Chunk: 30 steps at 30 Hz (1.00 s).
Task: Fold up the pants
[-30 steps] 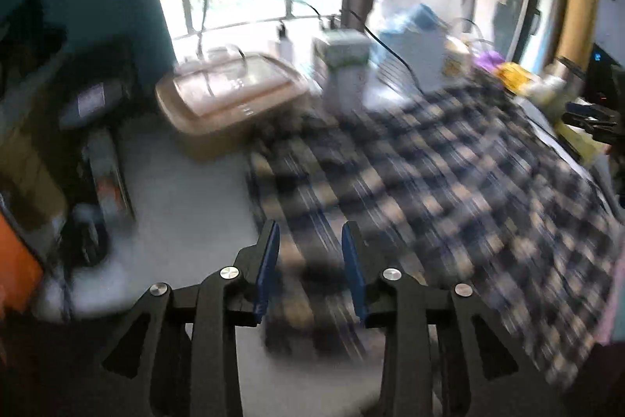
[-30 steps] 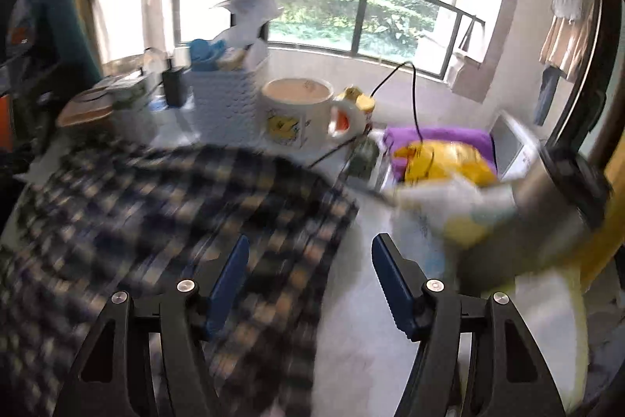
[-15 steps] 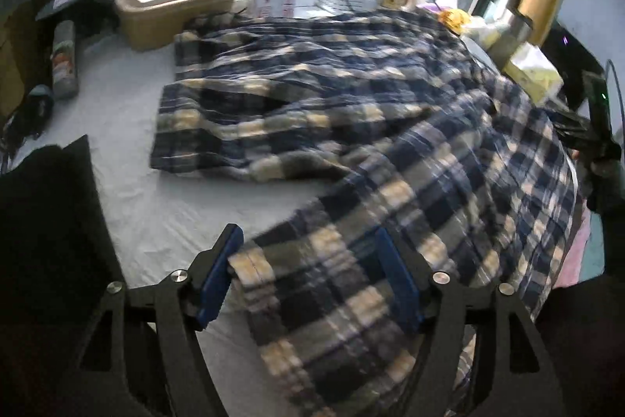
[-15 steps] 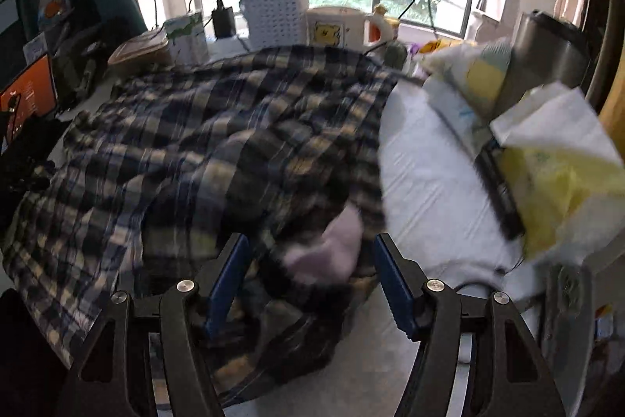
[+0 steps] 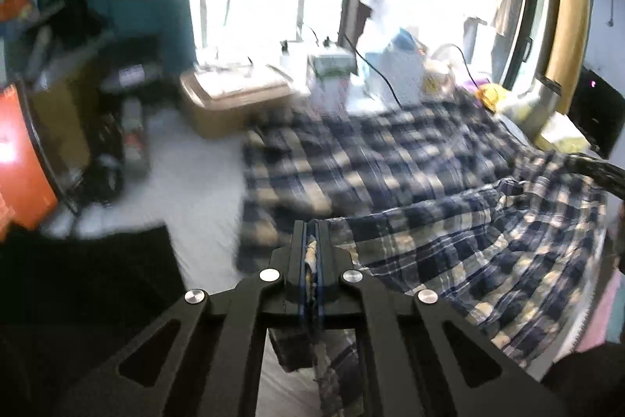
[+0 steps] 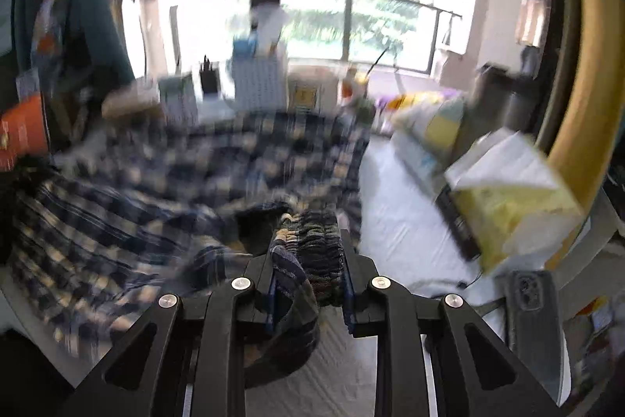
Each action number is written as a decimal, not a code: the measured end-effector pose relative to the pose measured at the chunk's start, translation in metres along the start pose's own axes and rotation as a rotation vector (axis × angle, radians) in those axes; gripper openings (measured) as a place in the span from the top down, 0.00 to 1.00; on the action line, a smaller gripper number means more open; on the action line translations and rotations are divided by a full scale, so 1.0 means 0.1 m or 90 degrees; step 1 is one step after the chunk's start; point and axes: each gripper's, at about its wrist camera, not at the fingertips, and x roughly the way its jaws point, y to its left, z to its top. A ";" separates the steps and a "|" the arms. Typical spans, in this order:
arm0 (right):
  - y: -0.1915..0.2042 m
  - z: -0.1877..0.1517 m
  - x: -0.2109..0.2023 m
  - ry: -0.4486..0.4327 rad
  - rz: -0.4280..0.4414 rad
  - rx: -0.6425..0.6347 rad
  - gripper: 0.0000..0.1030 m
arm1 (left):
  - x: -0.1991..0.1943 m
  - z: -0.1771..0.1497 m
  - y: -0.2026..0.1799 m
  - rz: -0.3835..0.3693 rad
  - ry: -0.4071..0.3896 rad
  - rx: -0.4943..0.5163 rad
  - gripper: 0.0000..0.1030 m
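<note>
- Left gripper: jaws pressed nearly together on a thin edge of the plaid pants; fabric runs down between the 2 fingers and hangs below them at 6 o'clock. Gripper points level toward the window, toward 12 o'clock.
- Right gripper: jaws part-closed, clamping a thick bunched, gathered band of the pants; a loop of cloth droops under the fingers.
- Pants: navy-and-cream plaid, spread over the white bed sheet; in the left view 1 section lies flat at 12 to 1 o'clock, another is lifted and draped from the jaws toward 3 o'clock.
- Tan storage box: at 11 o'clock in the left view, just beside the pants' far edge.
- Yellow tissue pack: at 3 o'clock in the right view, apart from the pants.
- Both views are motion-blurred.
</note>
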 end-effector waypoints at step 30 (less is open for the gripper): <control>-0.49 -0.65 -0.24 0.042 -0.111 0.087 0.49 | 0.18 -0.45 0.13 -0.085 0.137 -0.055 0.42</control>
